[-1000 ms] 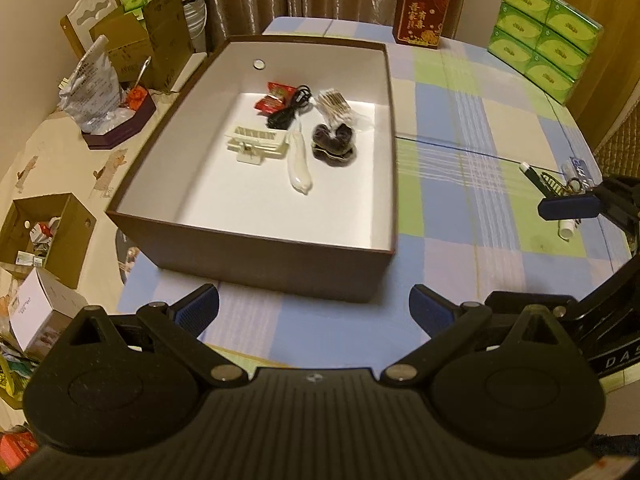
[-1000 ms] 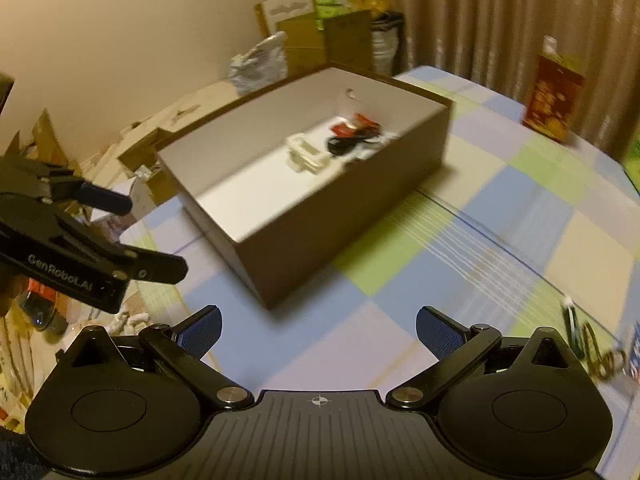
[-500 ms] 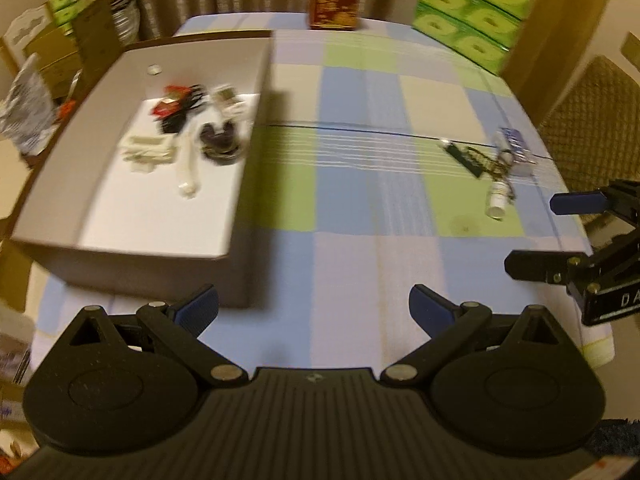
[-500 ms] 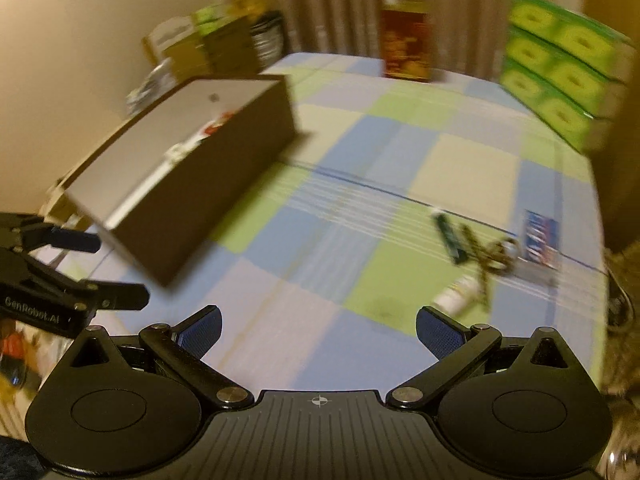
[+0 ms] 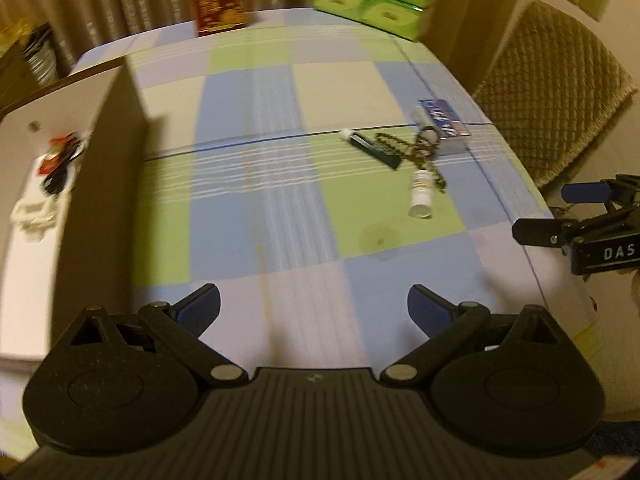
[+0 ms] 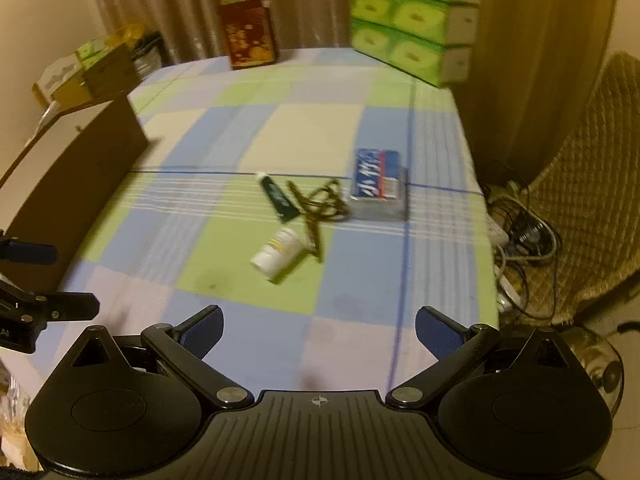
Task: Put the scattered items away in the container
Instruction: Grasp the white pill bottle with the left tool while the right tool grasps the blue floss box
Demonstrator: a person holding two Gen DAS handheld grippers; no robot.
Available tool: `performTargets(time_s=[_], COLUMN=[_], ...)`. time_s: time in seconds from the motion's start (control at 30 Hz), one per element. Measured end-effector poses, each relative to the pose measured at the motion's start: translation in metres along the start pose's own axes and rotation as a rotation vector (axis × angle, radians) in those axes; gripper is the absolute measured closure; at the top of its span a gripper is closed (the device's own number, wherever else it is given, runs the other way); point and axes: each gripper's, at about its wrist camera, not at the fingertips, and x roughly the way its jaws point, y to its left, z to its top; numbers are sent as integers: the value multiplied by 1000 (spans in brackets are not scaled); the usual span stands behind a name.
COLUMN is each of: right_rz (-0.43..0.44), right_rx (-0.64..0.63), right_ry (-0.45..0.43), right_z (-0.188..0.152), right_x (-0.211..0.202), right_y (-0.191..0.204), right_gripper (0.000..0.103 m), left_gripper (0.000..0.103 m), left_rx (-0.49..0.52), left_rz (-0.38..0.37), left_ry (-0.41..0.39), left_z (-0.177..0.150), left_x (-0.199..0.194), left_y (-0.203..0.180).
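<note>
While the brown box [image 5: 100,184] stands at the left of the checked surface [image 5: 256,208], a white bottle [image 6: 278,256], dark tube [image 6: 276,198], chain [image 6: 320,204] and blue packet [image 6: 376,180] lie clustered well apart from it. Both the left tongs [image 5: 314,310] and right tongs [image 6: 320,326] hover spread wide, empty.

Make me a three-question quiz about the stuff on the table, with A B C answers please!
1. Where does the small white bottle lie?
A. In the brown box
B. On a green square of the tablecloth
C. On the chair

2. What colour is the stack of tissue boxes at the far end?
A. Green
B. Pink
C. Black

3. How is the right gripper?
A. Shut on the bottle
B. Shut on the chain
C. Open, holding nothing

Answers: 1 B, it lies on its side on the green patch. 2 A, every box shows green. 3 C, its blue fingers stand wide apart over bare cloth.
</note>
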Motion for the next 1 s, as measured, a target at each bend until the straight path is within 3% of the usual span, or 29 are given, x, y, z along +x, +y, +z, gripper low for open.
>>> performTargets(time_s=[0.43,0.73,0.93,1.0], right_rz=[-27,-25,-12,-5], right_rx=[49,67,62,53], right_ry=[5,13,6,8], right_z=[-2,15,32,36], right_x=[30,51,62,67], right_y=[-61,-80,-85,-85], right_gripper=[12,13,13,13], left_gripper=[21,36,59,80], left_rx=[201,310,358,348], left_rz=[-122,-143,-139,-150], left_ry=[-30,-22,21,35], left_z=[44,69,78,80], left_x=[71,114,142,148], left_y=[-63,-83,-89,-86])
